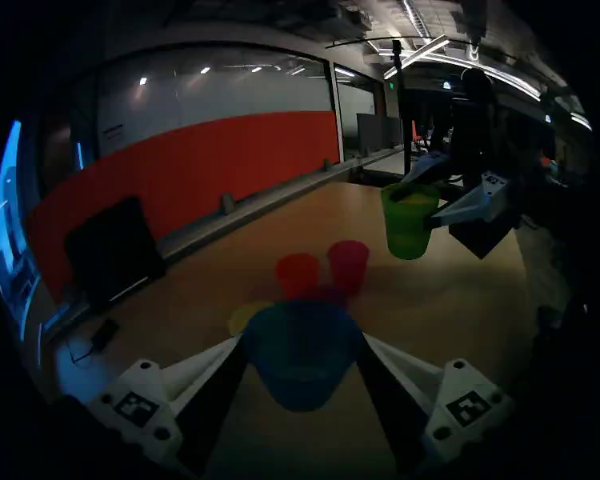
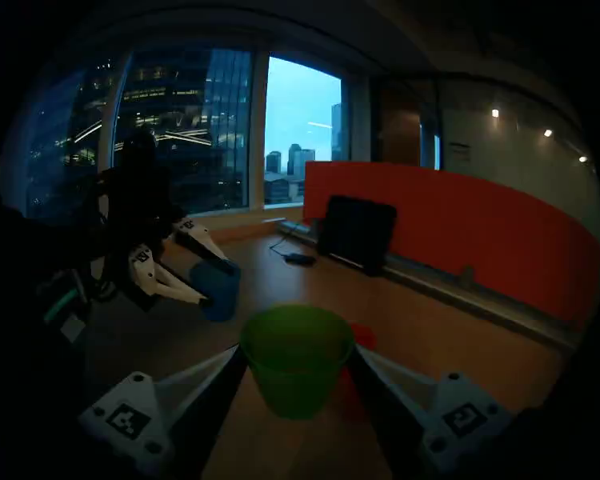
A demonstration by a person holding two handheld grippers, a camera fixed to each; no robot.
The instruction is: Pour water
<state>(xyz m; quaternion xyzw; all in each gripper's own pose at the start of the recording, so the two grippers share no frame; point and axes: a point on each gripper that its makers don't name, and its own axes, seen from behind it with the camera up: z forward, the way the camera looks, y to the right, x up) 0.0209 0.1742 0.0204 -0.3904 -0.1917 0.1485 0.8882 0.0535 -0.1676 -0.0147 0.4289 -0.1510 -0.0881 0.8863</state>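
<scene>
Left gripper view, nearest first. I logged the left gripper clenched on a blue plastic cup, with both white fingers pressed on its sides. The cup was upright and sat over the near part of the wooden worktop. Its inside was too dim for me to tell whether it held water.

Just behind the blue cup, at its left, a yellow plastic cup showed at the rim, mostly hidden. Beyond it a red plastic cup and a pink plastic cup stood side by side near the middle of the worktop. I could not tell whether they touched.

Farther off to the right, the right gripper was clamped on a green plastic cup, upright and raised clear of the worktop.

Along the wall-side edge sat a small black block with a cable and a black flat screen. A red wall panel ran behind them.

Right gripper view, nearest first. Both of its fingers gripped the green cup, which was upright. The red cup sat just behind it on the right. Farther left, the left gripper held the blue cup between its fingers, above the worktop's left side; how high, I could not tell. A person stood behind it as a dark shape. At the far end was a tall window showing high-rise buildings.
</scene>
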